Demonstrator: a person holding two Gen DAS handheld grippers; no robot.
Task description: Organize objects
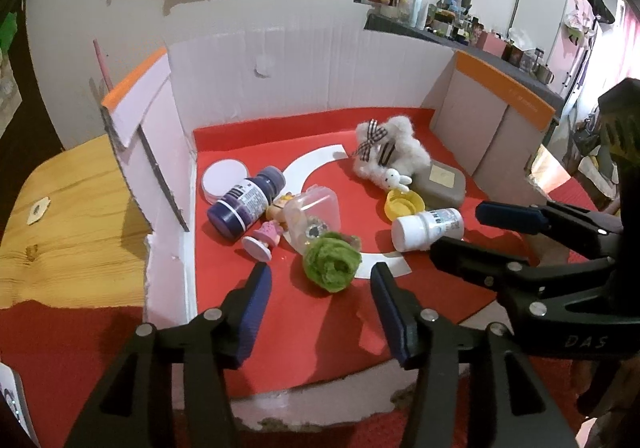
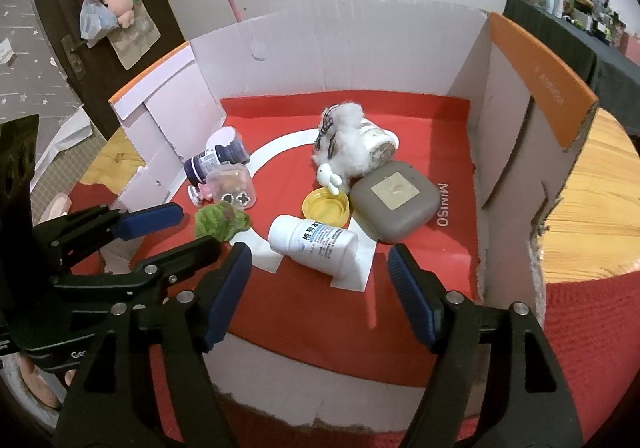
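A green fuzzy ball lies on the red mat just beyond my left gripper, which is open, its blue pads clear of the ball. A white pill bottle lies on its side ahead of my right gripper, also open and not touching it. Further back lie a purple bottle, a clear plastic jar, a pink figurine, a yellow cap, a grey-brown case and a white plush with a checked bow.
Low cardboard walls enclose the mat on the left, back and right. A white round lid rests by the left wall. Wooden tabletop shows outside the box on both sides. In the left wrist view the right gripper reaches in from the right.
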